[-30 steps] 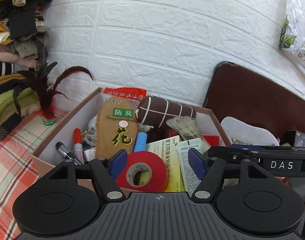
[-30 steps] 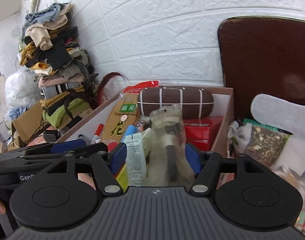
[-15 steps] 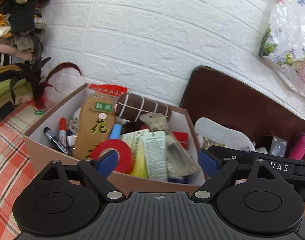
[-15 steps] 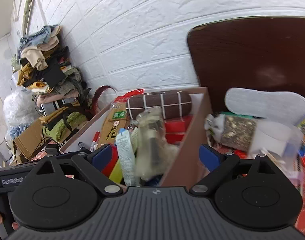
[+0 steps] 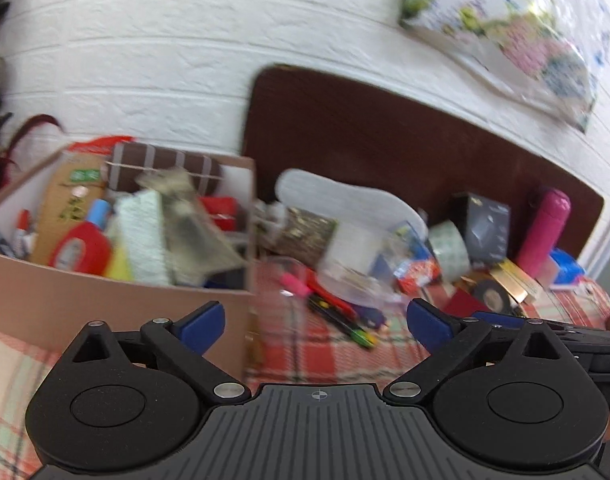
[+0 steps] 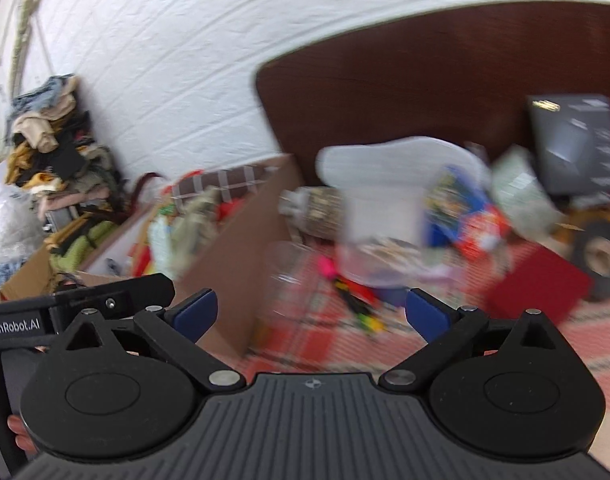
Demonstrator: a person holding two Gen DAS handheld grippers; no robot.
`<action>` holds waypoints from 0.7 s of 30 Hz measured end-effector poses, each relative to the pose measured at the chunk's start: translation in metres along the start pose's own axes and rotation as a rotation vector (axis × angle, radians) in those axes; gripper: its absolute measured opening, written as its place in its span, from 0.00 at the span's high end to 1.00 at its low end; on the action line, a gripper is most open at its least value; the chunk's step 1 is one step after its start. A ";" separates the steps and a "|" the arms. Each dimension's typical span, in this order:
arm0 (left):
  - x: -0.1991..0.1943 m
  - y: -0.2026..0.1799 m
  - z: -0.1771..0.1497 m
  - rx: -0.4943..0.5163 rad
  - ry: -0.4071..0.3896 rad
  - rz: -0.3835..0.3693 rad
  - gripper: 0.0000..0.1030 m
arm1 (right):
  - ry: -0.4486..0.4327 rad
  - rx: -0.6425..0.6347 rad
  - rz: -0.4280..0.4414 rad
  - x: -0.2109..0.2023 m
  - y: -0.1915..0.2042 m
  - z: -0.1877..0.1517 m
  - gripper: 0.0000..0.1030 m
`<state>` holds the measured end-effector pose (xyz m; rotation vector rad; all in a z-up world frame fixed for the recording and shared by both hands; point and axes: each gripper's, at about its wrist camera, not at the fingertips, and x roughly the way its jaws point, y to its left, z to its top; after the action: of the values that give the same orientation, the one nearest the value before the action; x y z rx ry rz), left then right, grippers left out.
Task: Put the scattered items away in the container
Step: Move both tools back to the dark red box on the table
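The brown cardboard box [image 5: 105, 300] stands at left, full of items: a red tape roll [image 5: 79, 246], a brown striped case [image 5: 165, 164] and a clear packet [image 5: 193, 216]. It also shows in the right wrist view [image 6: 233, 264]. Scattered items lie on the plaid cloth to its right: pens [image 5: 337, 316], a white insole [image 5: 345, 200], a grey tape roll [image 5: 449, 244], a black tape roll [image 6: 601, 252], a pink bottle [image 5: 543, 228]. My left gripper [image 5: 316, 322] is open and empty, near the box's right corner. My right gripper [image 6: 311, 314] is open and empty, over the pens [image 6: 357, 304].
A dark brown headboard [image 5: 385, 140] and white brick wall stand behind. A black carton [image 6: 573, 144] leans on the headboard. A red card [image 6: 537, 292] lies on the cloth. Piled clothes [image 6: 53, 152] are at far left. Both views are motion-blurred.
Both grippers have swung right, away from the box and toward the scattered items. The right gripper let go of the clear packet, which now lies in the box. Both jaws opened wider.
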<state>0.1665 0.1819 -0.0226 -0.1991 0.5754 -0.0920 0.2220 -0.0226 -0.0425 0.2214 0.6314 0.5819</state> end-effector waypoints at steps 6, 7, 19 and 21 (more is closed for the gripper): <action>0.036 -0.043 -0.020 0.044 0.062 -0.061 0.00 | 0.019 0.050 -0.162 -0.019 -0.061 -0.034 0.02; 0.042 -0.048 -0.023 0.052 0.069 -0.070 0.00 | 0.026 0.063 -0.194 -0.020 -0.070 -0.040 0.02; 0.134 -0.111 -0.030 0.230 0.160 -0.133 0.15 | 0.065 0.050 -0.342 -0.005 -0.111 -0.063 0.01; 0.144 -0.115 -0.028 0.239 0.181 -0.143 0.18 | 0.060 0.025 -0.353 -0.001 -0.112 -0.062 0.01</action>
<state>0.2681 0.0449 -0.0976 0.0016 0.7241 -0.3188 0.2330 -0.1136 -0.1316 0.1121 0.7168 0.2414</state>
